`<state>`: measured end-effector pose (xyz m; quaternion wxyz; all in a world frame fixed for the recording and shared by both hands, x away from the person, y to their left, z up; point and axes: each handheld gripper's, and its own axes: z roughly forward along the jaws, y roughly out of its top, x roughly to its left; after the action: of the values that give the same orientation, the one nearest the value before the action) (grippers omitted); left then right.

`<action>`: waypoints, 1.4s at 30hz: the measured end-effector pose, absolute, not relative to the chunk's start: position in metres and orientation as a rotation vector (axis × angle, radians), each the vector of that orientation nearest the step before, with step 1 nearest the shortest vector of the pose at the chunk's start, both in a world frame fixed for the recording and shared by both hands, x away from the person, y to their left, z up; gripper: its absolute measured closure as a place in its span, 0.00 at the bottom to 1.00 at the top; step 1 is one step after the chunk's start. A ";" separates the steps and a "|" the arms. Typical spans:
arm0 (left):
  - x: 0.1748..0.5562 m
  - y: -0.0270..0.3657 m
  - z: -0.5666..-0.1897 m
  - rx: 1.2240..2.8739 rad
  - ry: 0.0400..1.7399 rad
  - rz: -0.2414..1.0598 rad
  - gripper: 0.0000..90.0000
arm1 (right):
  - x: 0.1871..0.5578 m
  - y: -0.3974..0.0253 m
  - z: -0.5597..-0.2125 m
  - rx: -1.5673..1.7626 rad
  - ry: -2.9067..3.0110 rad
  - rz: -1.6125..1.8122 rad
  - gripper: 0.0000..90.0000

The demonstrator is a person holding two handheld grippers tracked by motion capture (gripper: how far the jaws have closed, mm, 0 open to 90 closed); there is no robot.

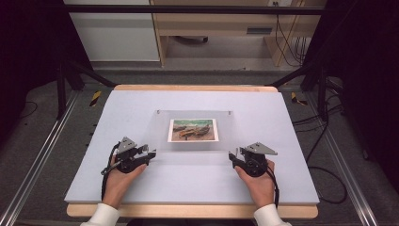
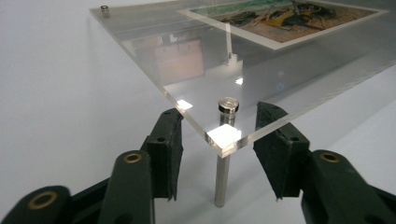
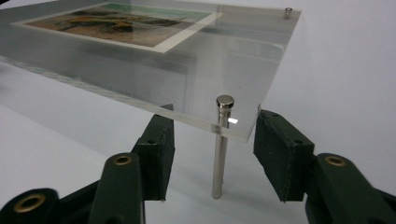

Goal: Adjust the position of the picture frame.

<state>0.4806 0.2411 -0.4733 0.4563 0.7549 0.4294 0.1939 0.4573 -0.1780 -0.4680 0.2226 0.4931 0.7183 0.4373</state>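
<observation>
Nearest, two hands are seen at the table's [image 1: 291, 188] near edge, each w/ a gripper. The left gripper [image 1: 149, 154] is held w/ jaws apart, straddling the near-left corner of a clear acrylic sheet [image 1: 193, 146], not touching it; a metal pin [image 2: 224, 154] through that corner is stood on the table betw. the jaws. The right gripper [image 1: 232, 156] is likewise spread, around the near-right corner and its pin [image 3: 220, 149]. Farther in, a printed picture [image 1: 193, 130] is seen lying on the sheet, approx. mid-table. Two more pins are seen at the far corners
</observation>
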 end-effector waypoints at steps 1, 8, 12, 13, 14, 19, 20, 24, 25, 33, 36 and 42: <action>0.481 0.241 -0.473 1.861 1.059 0.478 0.55 | 0.457 -0.178 -0.468 1.361 1.984 1.214 0.51; 0.477 0.244 -0.471 1.843 1.067 0.469 0.42 | 0.454 -0.179 -0.467 1.345 1.999 1.218 0.38; 0.471 0.245 -0.468 1.839 1.058 0.458 0.32 | 0.450 -0.179 -0.466 1.315 1.999 1.212 0.27; 0.469 0.245 -0.467 1.838 1.054 0.458 0.30 | 0.449 -0.179 -0.465 1.308 1.998 1.210 0.25; 0.467 0.246 -0.466 1.835 1.051 0.456 0.28 | 0.447 -0.179 -0.464 1.308 1.990 1.214 0.23; 0.459 0.246 -0.459 1.846 1.043 0.461 0.13 | 0.438 -0.184 -0.459 1.299 1.973 1.229 0.15; 0.457 0.246 -0.457 1.855 1.036 0.471 0.11 | 0.436 -0.185 -0.458 1.304 1.967 1.234 0.14; 0.452 0.246 -0.452 1.869 0.994 0.488 0.06 | 0.429 -0.189 -0.453 1.271 1.937 1.248 0.10; 0.451 0.247 -0.451 1.863 0.989 0.486 0.06 | 0.427 -0.191 -0.453 1.260 1.934 1.258 0.08; 0.447 0.256 -0.446 1.794 0.993 0.497 0.06 | 0.420 -0.205 -0.448 1.263 1.870 1.266 0.08; 0.444 0.258 -0.442 1.766 1.003 0.501 0.07 | 0.418 -0.211 -0.445 1.283 1.845 1.272 0.08; 0.433 0.266 -0.434 1.709 0.977 0.517 0.07 | 0.414 -0.220 -0.439 1.297 1.779 1.294 0.08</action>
<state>0.4328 0.2656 -0.4338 0.5253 0.7145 0.4083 0.2163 0.4144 -0.2201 -0.4388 0.2897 0.4862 0.6667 0.4850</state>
